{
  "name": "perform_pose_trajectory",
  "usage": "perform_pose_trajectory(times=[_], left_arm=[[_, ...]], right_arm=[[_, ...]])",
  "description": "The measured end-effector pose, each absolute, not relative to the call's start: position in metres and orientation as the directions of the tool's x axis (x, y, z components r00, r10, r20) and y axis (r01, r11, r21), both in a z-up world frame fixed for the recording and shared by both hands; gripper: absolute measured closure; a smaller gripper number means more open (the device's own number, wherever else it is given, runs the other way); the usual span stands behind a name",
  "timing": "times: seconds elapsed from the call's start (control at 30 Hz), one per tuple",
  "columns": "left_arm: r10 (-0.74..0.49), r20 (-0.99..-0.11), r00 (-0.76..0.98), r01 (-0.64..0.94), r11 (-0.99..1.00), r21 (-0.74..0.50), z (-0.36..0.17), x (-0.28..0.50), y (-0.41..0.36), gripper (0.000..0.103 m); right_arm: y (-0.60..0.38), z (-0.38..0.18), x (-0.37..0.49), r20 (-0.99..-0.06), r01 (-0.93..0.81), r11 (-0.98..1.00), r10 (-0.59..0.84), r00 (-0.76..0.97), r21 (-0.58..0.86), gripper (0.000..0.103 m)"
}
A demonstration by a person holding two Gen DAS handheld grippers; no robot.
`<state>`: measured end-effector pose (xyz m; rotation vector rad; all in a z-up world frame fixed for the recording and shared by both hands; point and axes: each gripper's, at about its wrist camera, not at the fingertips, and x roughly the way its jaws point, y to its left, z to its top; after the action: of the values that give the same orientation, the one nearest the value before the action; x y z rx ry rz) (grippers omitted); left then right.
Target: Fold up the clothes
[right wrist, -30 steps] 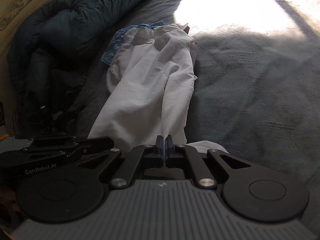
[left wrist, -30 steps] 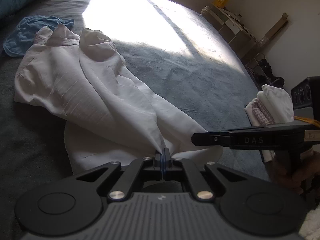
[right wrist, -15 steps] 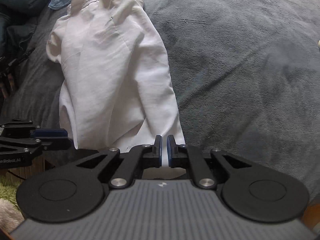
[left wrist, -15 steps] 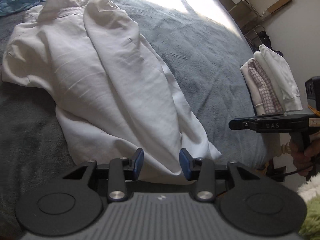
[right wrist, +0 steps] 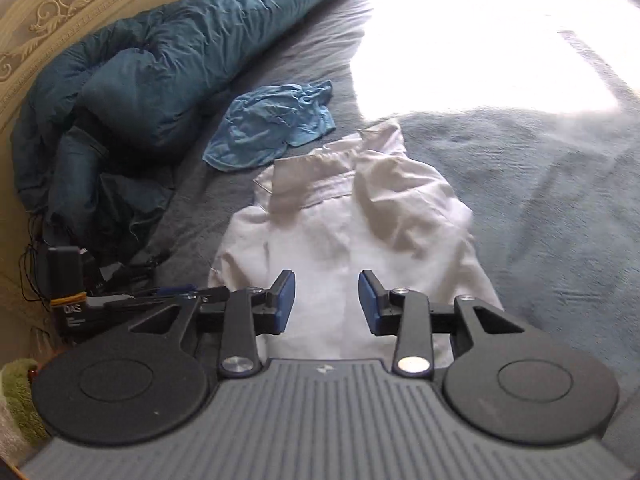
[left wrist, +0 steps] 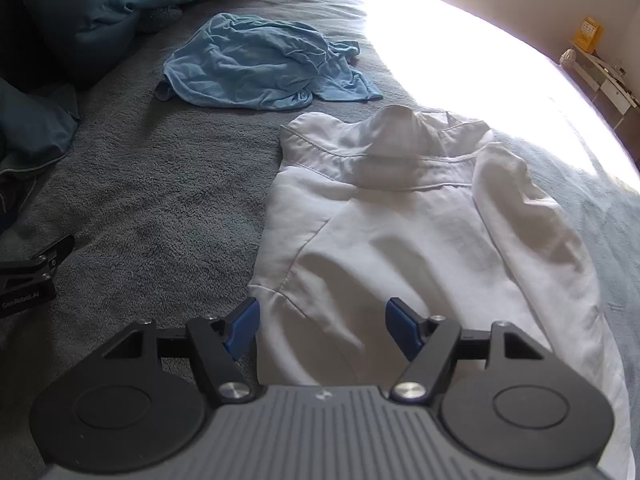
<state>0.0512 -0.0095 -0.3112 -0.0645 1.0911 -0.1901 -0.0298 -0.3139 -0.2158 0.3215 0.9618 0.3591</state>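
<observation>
I see hard sunlight blowing out the far side of the bed [left wrist: 460,40] to pure white in both views. The near half sits in dim shade. Fisheye bending curves the edges, and focus looks slightly soft.

the white shirt [left wrist: 420,240] lies in front of me on the grey blanket, collar at the far end, one side folded in lengthwise over its body and creased. just beyond its collar a light blue garment [left wrist: 264,68] sits crumpled in a loose heap, unfolded.
</observation>
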Motion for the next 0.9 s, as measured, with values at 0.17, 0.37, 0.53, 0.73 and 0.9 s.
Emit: perform_pose_trajectory(times=[0.17, 0.37, 0.53, 0.73, 0.9], left_arm=[[-0.232, -0.883, 0.409, 0.115, 0.973, -0.202, -0.345, 0.071, 0.002, 0.094], [-0.374, -0.803, 0.465, 0.282, 0.922, -0.266, -0.305, 0.034, -0.013, 0.100], [-0.523, -0.756, 0.393, 0.513, 0.807, -0.291, -0.278, -0.013, -0.052, 0.101], [-0.593, -0.745, 0.306, 0.652, 0.701, -0.290, -0.279, -0.046, -0.081, 0.101], [-0.631, -0.726, 0.272, 0.690, 0.654, -0.311, -0.277, -0.053, -0.088, 0.101]], right_arm=[[-0.255, -0.222, 0.022, -0.722, -0.188, 0.874, 0.478, 0.500, 0.448, 0.059], [-0.237, -0.244, 0.041, -0.788, -0.137, 0.890, 0.449, 0.421, 0.434, 0.058], [-0.219, -0.255, 0.055, -0.850, -0.198, 0.914, 0.403, 0.338, 0.354, 0.051], [-0.176, -0.269, 0.070, -0.917, -0.416, 0.885, 0.325, 0.233, 0.208, 0.035], [-0.149, -0.302, 0.072, -0.968, -0.514, 0.855, 0.183, 0.173, 0.070, 0.032]])
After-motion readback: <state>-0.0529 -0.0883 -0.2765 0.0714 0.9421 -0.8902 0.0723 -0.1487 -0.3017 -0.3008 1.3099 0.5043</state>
